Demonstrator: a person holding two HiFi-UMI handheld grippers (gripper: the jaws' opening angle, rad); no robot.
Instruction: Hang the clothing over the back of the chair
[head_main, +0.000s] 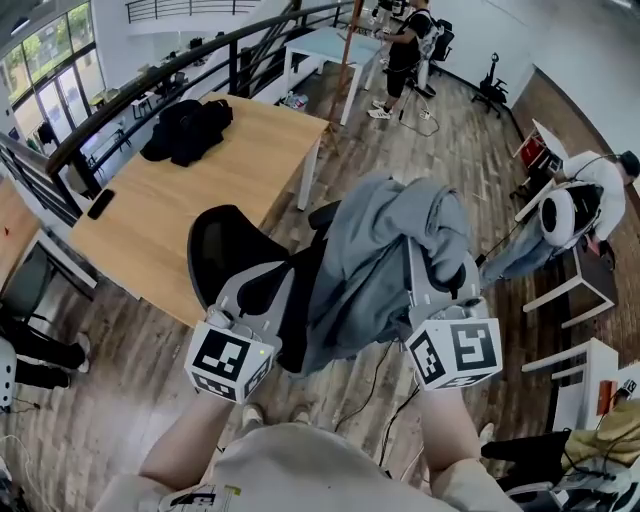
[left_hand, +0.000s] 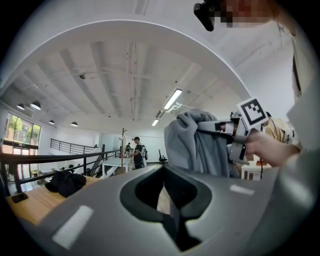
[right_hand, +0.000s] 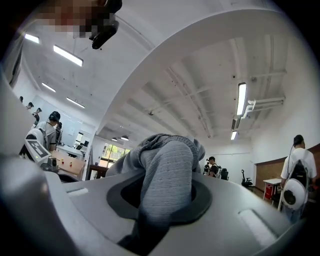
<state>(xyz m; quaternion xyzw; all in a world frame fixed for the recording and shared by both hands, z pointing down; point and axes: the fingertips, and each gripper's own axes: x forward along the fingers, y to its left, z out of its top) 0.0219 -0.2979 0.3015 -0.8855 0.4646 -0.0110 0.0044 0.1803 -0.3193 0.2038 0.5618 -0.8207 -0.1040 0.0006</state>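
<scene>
A grey hooded garment (head_main: 385, 245) hangs in the air between my two grippers, above a black office chair (head_main: 215, 250). My right gripper (head_main: 440, 258) is shut on a thick fold of the grey cloth (right_hand: 165, 175), which bulges up over its jaws. My left gripper (head_main: 280, 285) is lower and to the left, shut on a thin dark edge of the garment (left_hand: 172, 217). In the left gripper view the grey bundle (left_hand: 192, 145) and the right gripper (left_hand: 240, 130) show to the right. The chair's seat is hidden behind the cloth.
A wooden table (head_main: 190, 200) stands beyond the chair, with a black bundle (head_main: 187, 130) and a phone (head_main: 100, 203) on it. A black railing (head_main: 120, 110) runs along the left. A person (head_main: 590, 200) sits at the right by white stools; another person (head_main: 405, 50) stands at the back.
</scene>
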